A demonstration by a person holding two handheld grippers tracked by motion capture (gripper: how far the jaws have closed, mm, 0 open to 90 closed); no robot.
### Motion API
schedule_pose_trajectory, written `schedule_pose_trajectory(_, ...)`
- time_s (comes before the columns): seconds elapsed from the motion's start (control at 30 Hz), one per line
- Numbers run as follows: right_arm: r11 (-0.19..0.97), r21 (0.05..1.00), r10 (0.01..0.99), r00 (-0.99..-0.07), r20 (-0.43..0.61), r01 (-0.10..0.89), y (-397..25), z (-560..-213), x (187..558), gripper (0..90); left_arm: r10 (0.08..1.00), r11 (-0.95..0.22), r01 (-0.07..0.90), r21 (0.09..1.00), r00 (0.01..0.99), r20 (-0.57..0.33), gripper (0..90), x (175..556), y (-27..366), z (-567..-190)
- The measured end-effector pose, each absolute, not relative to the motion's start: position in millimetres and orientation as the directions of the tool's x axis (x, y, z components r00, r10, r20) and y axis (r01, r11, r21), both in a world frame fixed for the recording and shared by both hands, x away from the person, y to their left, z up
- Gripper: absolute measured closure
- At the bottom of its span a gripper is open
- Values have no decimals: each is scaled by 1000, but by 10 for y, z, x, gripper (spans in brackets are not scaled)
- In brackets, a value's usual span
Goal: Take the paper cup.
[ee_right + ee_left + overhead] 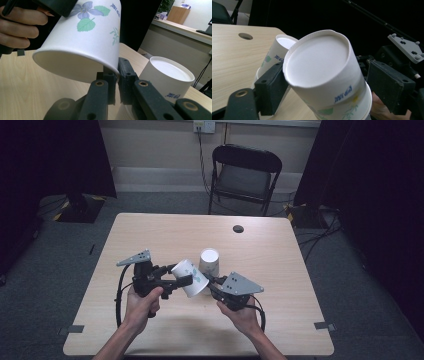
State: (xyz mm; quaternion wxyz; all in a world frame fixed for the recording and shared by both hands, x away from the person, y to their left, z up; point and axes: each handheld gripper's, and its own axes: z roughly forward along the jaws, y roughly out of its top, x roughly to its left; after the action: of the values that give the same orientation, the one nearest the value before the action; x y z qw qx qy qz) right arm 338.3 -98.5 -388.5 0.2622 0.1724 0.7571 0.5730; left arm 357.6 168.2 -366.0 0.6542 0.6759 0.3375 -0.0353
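Note:
A white paper cup with a flower print (191, 277) hangs tilted above the table, its mouth turned down toward my right gripper. My left gripper (179, 274) is shut across its body; in the left gripper view the cup's base (319, 75) faces the camera between the two jaws. My right gripper (210, 283) is pinched shut on the cup's rim (85, 42), with the wall between its jaws (117, 72). A second cup of the same kind (209, 261) stands upside down on the table just behind the held one (280, 48) (170, 75).
The wooden table (150, 235) has a dark round hole (238, 228) near its far edge. A black folding chair (245, 175) stands beyond the table. Cables lie on the grey floor at the right (315, 237).

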Motion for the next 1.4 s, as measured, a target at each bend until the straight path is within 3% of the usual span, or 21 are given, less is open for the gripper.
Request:
schedule_pose_trajectory(0.7, 269, 960, 550, -830, -90, 74, -1075, -3884, 3439, 865, 492, 56, 411, 910, 782, -384, 186, 3537, 1817, -3558)
schedule_pose_trajectory(1.07, 312, 936, 533, -846, -31, 162, -1098, -3932, 3495, 865, 507, -26, 339, 940, 815, -280, 180, 3500, 1781, -3536)
schedule_pose_trajectory(1.4, 363, 905, 501, -865, 9, 220, -1107, -3984, 3526, 863, 500, -106, 303, 947, 839, -213, 249, 3511, 1823, -3503)
